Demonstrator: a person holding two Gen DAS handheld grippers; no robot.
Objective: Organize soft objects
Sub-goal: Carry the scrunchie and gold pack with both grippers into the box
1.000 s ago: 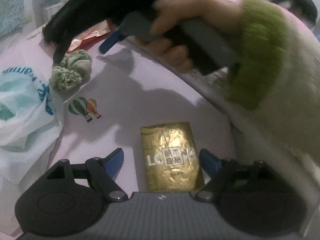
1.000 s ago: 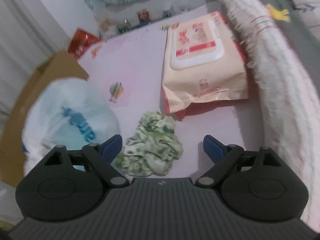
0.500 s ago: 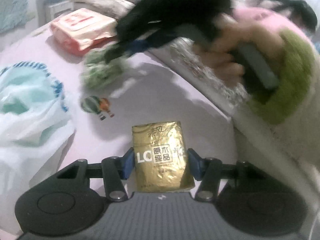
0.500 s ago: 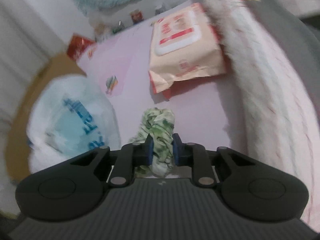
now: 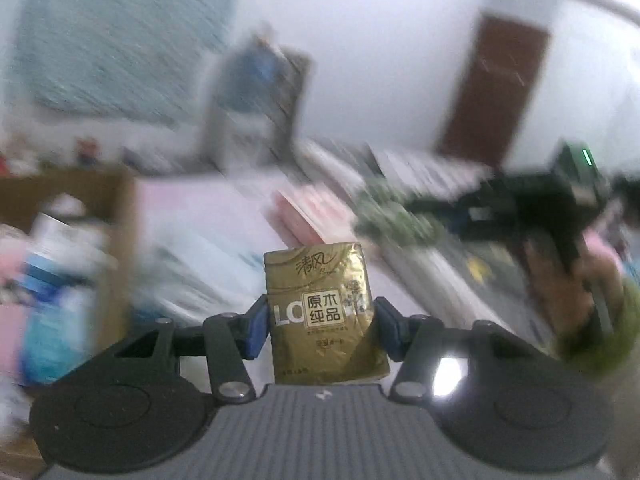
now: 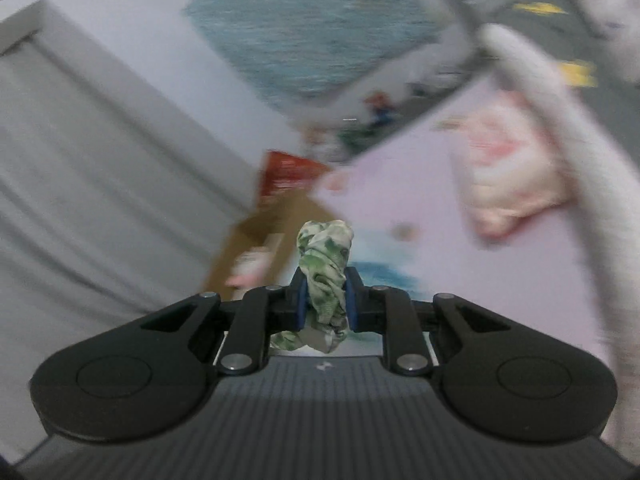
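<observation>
- Grip check first: my left gripper [image 5: 320, 322] is clamped on the gold tissue pack [image 5: 322, 312], its blue pads pressing both sides of the pack's lower half, the pack standing upright and clear of the bed.
- My right gripper [image 6: 325, 304] is squeezed tight on the green-and-white cloth bundle [image 6: 325, 276], which pokes up past the fingertips and hangs a little below them.
- From the left wrist view I see that same bundle [image 5: 394, 216] at about 2 o'clock, blurred, on the end of the other gripper, with the person's hand [image 5: 576, 276] and a green cuff at 3 o'clock.
- Pink bedsheet [image 6: 420, 288] lies below both grippers; a pink wipes pack [image 6: 508, 176] sits on it at 2 o'clock in the right wrist view.
- Cardboard box [image 6: 256, 240] sits at 11 o'clock there, just off the sheet's edge; I cannot make out its contents through the blur.
- A white plastic bag with blue print [image 6: 380, 276] lies just behind the bundle.
</observation>
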